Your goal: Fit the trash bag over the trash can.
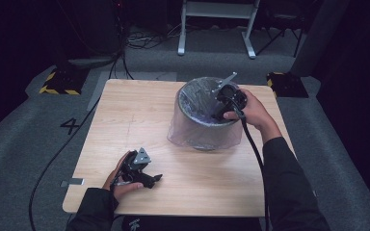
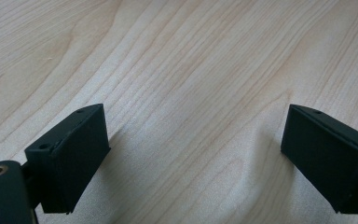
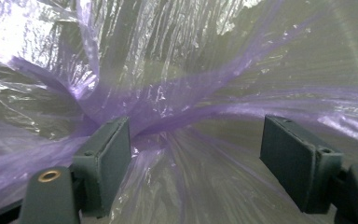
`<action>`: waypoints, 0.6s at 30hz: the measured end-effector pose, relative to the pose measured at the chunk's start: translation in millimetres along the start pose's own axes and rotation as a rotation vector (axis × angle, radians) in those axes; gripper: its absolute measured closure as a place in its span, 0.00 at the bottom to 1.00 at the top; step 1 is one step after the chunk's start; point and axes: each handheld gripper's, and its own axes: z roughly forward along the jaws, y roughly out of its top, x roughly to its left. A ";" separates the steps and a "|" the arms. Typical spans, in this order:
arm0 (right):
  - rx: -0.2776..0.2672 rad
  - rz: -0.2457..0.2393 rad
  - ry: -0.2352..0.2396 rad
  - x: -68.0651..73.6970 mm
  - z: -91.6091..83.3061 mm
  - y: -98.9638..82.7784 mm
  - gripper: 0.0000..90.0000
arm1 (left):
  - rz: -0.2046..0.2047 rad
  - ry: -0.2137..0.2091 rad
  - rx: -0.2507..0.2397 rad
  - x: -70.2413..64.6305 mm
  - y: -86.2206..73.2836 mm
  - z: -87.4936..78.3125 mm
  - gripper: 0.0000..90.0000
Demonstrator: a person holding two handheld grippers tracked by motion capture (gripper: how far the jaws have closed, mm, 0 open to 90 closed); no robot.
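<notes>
The right tongs are dipping into the mouth of a grey round bin, their jaws standing wide apart. In the right gripper view a bunched fold of clear, purple-tinted plastic liner is running between the jaws; it is brushing the left jaw, and the right jaw is standing clear of it, so nothing is being pinched. The person's right hand is resting at the bin's near right rim, with a black cable trailing back along the sleeve.

The liner is draping down inside the bin and is also spilling over the rim and hanging down the outer wall to the desk. Apart from the liner and the tongs, I cannot tell whether anything is lying in the bin.

The left tongs are lying low over the bare wood at the near left of the desk, well apart from the bin, jaws spread wide with nothing between them. The person's left hand is gripping them there.

The bin is standing upright toward the far right of the desk.
</notes>
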 end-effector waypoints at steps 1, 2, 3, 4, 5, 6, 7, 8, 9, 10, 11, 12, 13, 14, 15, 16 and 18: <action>-0.007 0.001 -0.001 0.2 0.0 0.2 0.26 | 0.000 0.000 0.000 0.0 0.0 0.0 0.08; -0.010 0.006 -0.003 0.3 -0.2 0.2 0.26 | -0.001 0.000 0.001 -0.1 0.0 -0.1 0.08; -0.014 0.010 -0.006 0.3 -0.5 0.1 0.25 | 0.000 0.000 0.000 0.0 0.0 0.0 0.08; -0.023 0.013 -0.004 0.5 -0.9 0.1 0.25 | 0.000 0.000 0.000 0.1 0.0 0.0 0.08; -0.034 0.014 -0.006 0.9 -1.7 -0.2 0.25 | 0.000 0.000 0.000 0.0 0.0 0.0 0.08; -0.045 0.019 -0.003 1.0 -2.3 -0.8 0.25 | 0.000 0.000 0.000 0.0 0.0 0.0 0.08; -0.056 0.021 -0.005 0.7 -3.1 -1.5 0.24 | 0.000 0.000 0.000 0.1 0.0 0.0 0.08; -0.070 0.032 -0.009 0.8 -3.9 -2.1 0.24 | 0.001 -0.002 0.001 0.2 0.0 -0.1 0.08; -0.087 0.037 -0.005 1.1 -5.1 -2.8 0.24 | 0.002 -0.002 0.001 0.3 -0.1 -0.1 0.08; -0.105 0.039 -0.005 2.0 -6.1 -3.7 0.24 | 0.002 -0.003 0.001 0.3 -0.1 -0.2 0.08; -0.122 0.044 0.001 3.3 -7.3 -4.7 0.24 | 0.002 -0.003 0.001 0.3 -0.1 -0.2 0.08; -0.130 0.044 0.000 3.8 -8.0 -5.4 0.24 | 0.002 -0.003 0.001 0.3 -0.1 -0.2 0.08; -0.142 0.040 -0.006 4.7 -9.1 -6.0 0.24 | 0.002 -0.003 0.001 0.3 -0.1 -0.2 0.08; -0.159 0.037 -0.018 5.5 -10.7 -6.6 0.24 | 0.002 -0.003 0.001 0.3 -0.1 -0.2 0.08; -0.177 0.047 -0.021 5.9 -12.5 -7.2 0.24 | 0.002 -0.003 0.000 0.4 -0.1 -0.2 0.08; -0.193 0.056 -0.015 6.2 -14.3 -7.8 0.24 | 0.002 -0.003 0.001 0.3 -0.1 -0.2 0.08; -0.226 0.058 -0.021 6.7 -18.3 -8.7 0.23 | 0.002 -0.003 0.001 0.3 -0.1 -0.2 0.08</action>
